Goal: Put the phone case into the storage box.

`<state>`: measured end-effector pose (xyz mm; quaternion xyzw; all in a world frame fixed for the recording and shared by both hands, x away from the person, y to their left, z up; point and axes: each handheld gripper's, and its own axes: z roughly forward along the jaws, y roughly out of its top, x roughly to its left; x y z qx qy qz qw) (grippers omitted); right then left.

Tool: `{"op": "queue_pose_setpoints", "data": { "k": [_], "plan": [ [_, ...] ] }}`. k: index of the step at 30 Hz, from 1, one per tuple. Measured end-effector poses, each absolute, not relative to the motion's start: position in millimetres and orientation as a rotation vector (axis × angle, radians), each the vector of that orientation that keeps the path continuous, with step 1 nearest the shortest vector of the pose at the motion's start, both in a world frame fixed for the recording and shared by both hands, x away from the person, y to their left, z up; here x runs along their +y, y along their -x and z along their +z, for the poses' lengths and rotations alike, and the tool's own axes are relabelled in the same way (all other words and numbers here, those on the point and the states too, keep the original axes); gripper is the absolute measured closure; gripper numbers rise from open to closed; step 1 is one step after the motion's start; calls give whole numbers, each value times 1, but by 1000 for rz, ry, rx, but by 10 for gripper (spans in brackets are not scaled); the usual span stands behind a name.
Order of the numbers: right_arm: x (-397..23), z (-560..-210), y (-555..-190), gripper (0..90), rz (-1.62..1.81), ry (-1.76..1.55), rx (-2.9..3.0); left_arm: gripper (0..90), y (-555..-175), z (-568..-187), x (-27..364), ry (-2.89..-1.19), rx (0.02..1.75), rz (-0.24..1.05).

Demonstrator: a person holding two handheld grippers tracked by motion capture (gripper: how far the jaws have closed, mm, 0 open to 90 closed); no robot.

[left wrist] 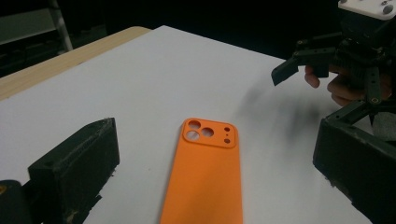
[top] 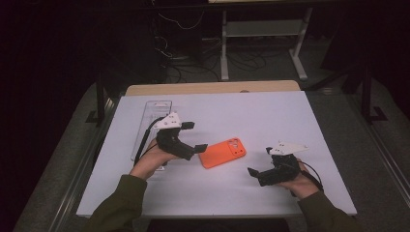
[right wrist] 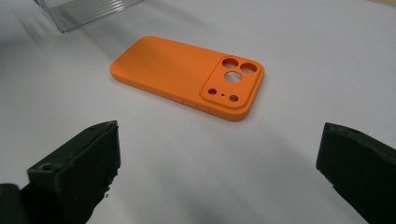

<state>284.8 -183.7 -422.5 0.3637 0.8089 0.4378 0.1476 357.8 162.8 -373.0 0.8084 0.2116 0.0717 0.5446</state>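
An orange phone case lies back-up on the white table top, camera cut-outs toward the far right. My left gripper hovers just left of the case, open, with nothing between its fingers. In the left gripper view the case lies between and beyond the wide-apart jaws. My right gripper is open to the right of the case, a short gap away. The right gripper view has the case ahead of its spread jaws, untouched.
A clear plastic tray lies along the table's left side, behind my left hand; its corner appears in the right gripper view. A wooden strip borders the far edge. The right gripper appears far off in the left gripper view.
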Motion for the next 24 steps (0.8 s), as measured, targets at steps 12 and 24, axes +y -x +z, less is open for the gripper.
{"op": "queue_pose_setpoints", "data": {
  "k": [12, 24],
  "plan": [
    [-184, -423, -285, 0, 1256, -1049, 2337, 0, -366, -372, 155, -1906, 499, 178],
    [-183, -423, -285, 0, 1255, -1048, 2339, 0, -373, -374, 145, -1921, 481, 179]
  ]
}}
